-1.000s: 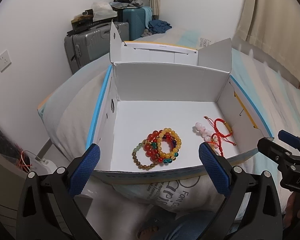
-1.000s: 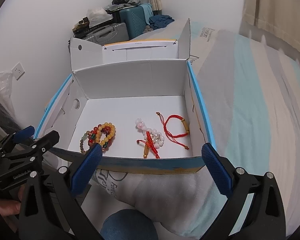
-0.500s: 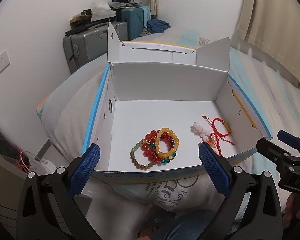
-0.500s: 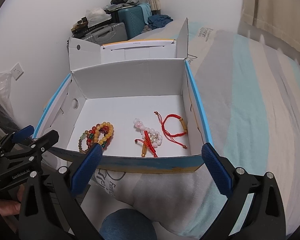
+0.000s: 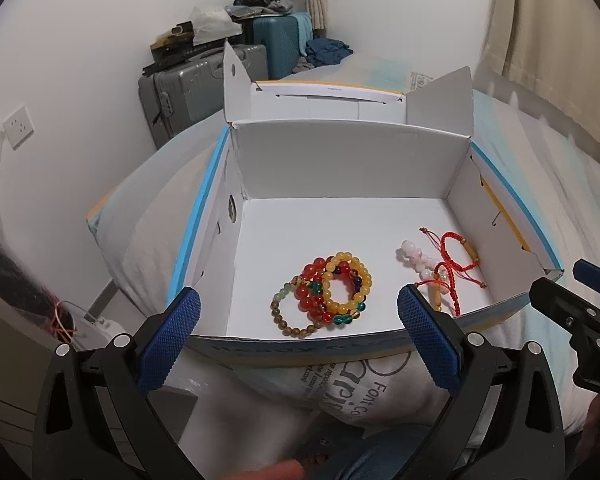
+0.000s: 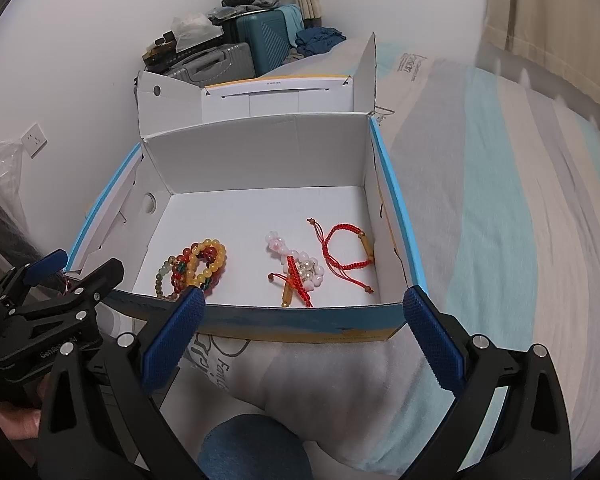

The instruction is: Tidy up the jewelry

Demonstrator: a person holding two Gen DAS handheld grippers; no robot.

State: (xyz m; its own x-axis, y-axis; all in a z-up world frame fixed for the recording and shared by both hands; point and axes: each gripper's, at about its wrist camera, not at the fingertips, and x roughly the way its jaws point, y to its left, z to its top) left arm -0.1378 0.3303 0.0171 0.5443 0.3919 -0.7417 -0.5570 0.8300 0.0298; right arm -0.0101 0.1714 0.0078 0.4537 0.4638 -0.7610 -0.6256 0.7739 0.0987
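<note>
I've got both grippers parked just short of the box's near wall, nothing between the fingers. Left gripper [image 5: 299, 334] spread wide, its blue pads [image 5: 168, 336] w/ a knurled, diamond-grid texture. Right gripper [image 6: 300, 340] same: fingers wide apart, empty.

Box [image 6: 260, 148] is white cardboard inside, matte, w/ blue edge trim and a folded-back lid; round finger hole in the left wall. It sits on a soft striped bedcover [image 6: 500, 220], grey/teal/white.

Jewelry is all on the box floor, toward the near wall. Left cluster: stacked bead bracelets [image 5: 328, 288], round glossy beads, amber-yellow, red, a few green and purple ones, plus an olive-brown strand overlapping at the left. Right group: pale pink-and-pearl bead bracelet [image 6: 300, 262], lumpy, crossed by a red braided cord; just beside it a red cord bracelet [image 6: 346, 250] w/ a tan tube bead, knotted tails splayed.

Hard-shell suitcases [image 5: 188, 92] behind, ribbed, grey and teal.
</note>
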